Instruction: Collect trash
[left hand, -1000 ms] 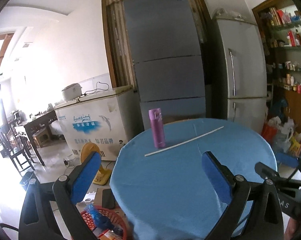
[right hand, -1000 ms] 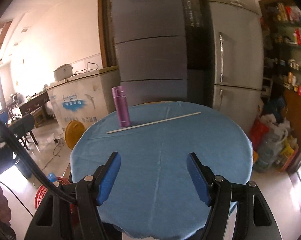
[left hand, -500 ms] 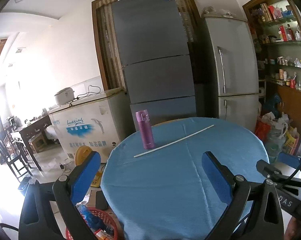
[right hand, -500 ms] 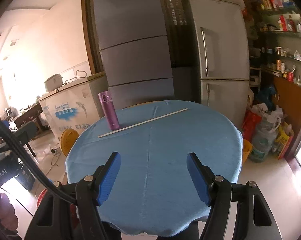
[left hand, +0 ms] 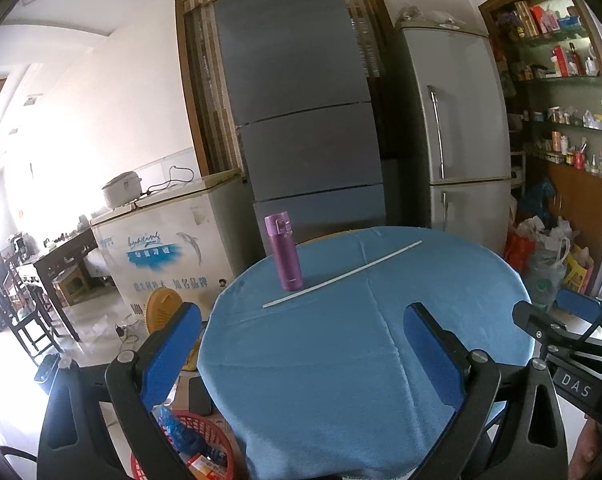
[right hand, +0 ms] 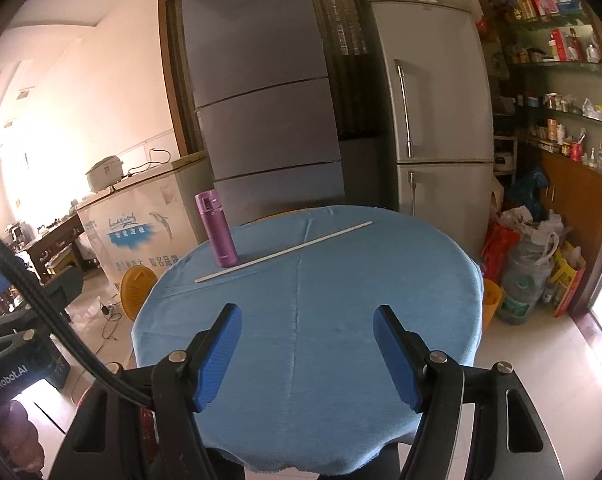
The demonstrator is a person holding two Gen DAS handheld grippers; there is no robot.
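left gripper: my fingers are spread wide, nothing between them, hanging over the near edge of the round table in the lower middle of the frame.
right gripper: same deal, pads wide apart and empty, low centre of its own view.
what changed: over the last second I've pulled both grippers back and swung a bit right, so the whole tabletop now fits in frame instead of just its far half.
white stick: looks like the only trash-ish thing up there, lying diagonally across the far half of the cloth, centre frame, just in front of the purple bottle, maybe touching its base.
red basket: on the floor, bottom left of the left view, already has wrappers in it.
what it means: I'd guess the table's nearly done. The stick is probably next, then into the basket, but I'm well back from it.
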